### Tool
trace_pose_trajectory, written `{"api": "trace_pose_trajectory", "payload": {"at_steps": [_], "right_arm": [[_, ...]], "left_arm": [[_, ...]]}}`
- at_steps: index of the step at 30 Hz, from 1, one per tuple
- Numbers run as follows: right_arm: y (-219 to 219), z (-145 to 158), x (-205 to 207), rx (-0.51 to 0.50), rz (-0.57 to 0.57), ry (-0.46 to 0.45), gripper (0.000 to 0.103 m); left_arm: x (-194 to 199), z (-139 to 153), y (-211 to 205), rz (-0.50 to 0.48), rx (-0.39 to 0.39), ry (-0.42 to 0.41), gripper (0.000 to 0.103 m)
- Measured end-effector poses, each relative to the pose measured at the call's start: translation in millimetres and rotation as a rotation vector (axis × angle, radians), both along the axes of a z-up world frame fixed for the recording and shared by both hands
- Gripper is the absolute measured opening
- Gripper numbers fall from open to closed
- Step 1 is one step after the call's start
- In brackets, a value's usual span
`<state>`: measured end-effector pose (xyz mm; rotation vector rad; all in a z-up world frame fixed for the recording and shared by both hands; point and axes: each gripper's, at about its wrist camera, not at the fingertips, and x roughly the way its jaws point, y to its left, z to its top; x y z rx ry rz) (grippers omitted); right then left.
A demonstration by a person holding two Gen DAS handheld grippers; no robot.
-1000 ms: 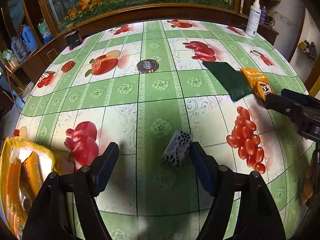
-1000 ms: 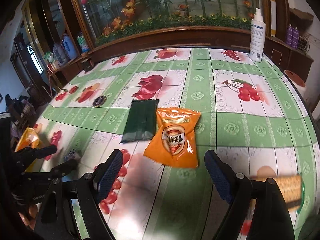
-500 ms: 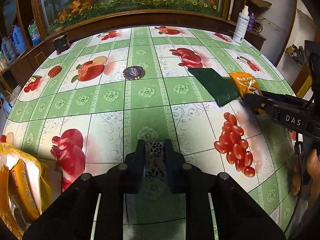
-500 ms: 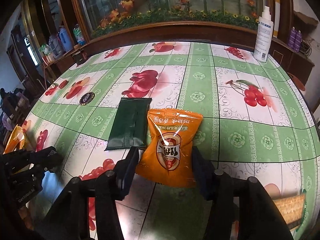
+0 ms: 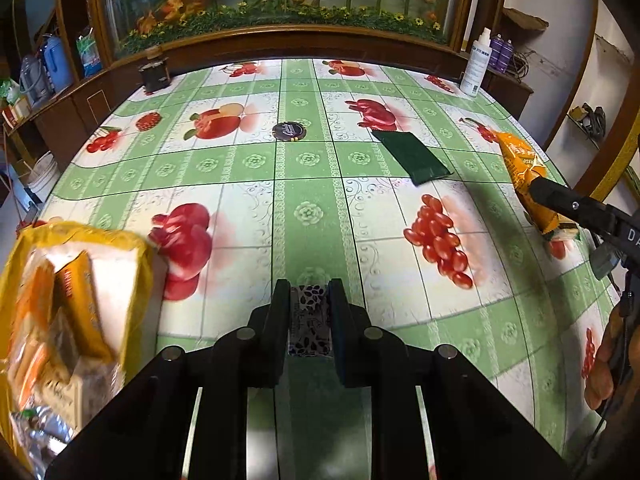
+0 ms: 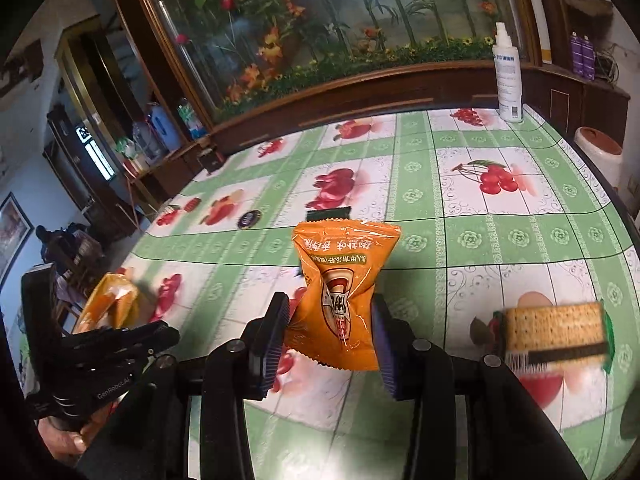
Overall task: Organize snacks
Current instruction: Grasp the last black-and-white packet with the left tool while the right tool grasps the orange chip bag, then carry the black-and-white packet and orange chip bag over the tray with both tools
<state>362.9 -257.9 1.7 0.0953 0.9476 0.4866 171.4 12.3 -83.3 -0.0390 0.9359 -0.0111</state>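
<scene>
My left gripper (image 5: 309, 294) is shut on a small black-and-white patterned packet (image 5: 310, 320), held just above the fruit-print tablecloth (image 5: 308, 184). My right gripper (image 6: 330, 308) has an orange snack packet (image 6: 340, 264) between its pads; the jaws are closing and squeeze the packet's waist, and it hangs lifted off the table. From the left wrist view the same orange packet (image 5: 520, 164) shows at the far right. A yellow bag (image 5: 80, 264) holding several snacks lies open at the table's left edge, close to the left gripper.
A dark green flat packet (image 5: 414, 156) and a round dark disc (image 5: 289, 131) lie mid-table. A cracker packet (image 6: 556, 336) rests right of the right gripper. A white spray bottle (image 6: 508, 76) stands at the far right corner. A wooden cabinet borders the far side.
Both grippers went from wide open to shut, the left on the patterned packet, the right on the orange packet. Both have since risen with their packets and drawn back.
</scene>
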Motion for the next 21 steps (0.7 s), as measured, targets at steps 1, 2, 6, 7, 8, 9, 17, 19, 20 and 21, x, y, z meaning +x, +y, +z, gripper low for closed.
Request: {"api": "trace_pose_trajectory", "payload": {"at_steps": [1, 2, 6, 7, 8, 9, 17, 19, 20, 21], "right_arm": [[-1, 5, -5, 0.014, 0.001, -0.004, 0.042], [-2, 9, -11, 0.033, 0.003, -0.005, 0.042], [0, 26, -37, 0.084, 0.018, -0.019, 0.042], [1, 29, -44, 0.095, 0.023, -0.022, 0.042], [3, 31, -49, 0.102, 0.028, -0.022, 0.042], [6, 33, -55, 0.109, 0.035, -0.022, 0.042], [29, 45, -92, 0.163, 0.091, -0.016, 0.042], [39, 48, -101, 0.164, 0.114, -0.018, 0.042], [44, 50, -105, 0.164, 0.123, -0.02, 0.042], [48, 52, -108, 0.166, 0.132, -0.022, 0.042]], "left_arm": [[-7, 5, 1, 0.007, 0.005, -0.007, 0.016], [-13, 9, 2, 0.012, 0.008, -0.014, 0.016], [-35, 25, 8, 0.039, 0.034, -0.045, 0.016], [-40, 29, 9, 0.045, 0.042, -0.053, 0.016], [-46, 32, 11, 0.051, 0.053, -0.062, 0.016], [-51, 35, 12, 0.057, 0.061, -0.071, 0.016], [-93, 60, 30, 0.115, 0.105, -0.153, 0.016], [-100, 65, 35, 0.128, 0.112, -0.17, 0.016], [-104, 67, 39, 0.136, 0.116, -0.179, 0.016], [-108, 70, 42, 0.144, 0.119, -0.188, 0.016]]}}
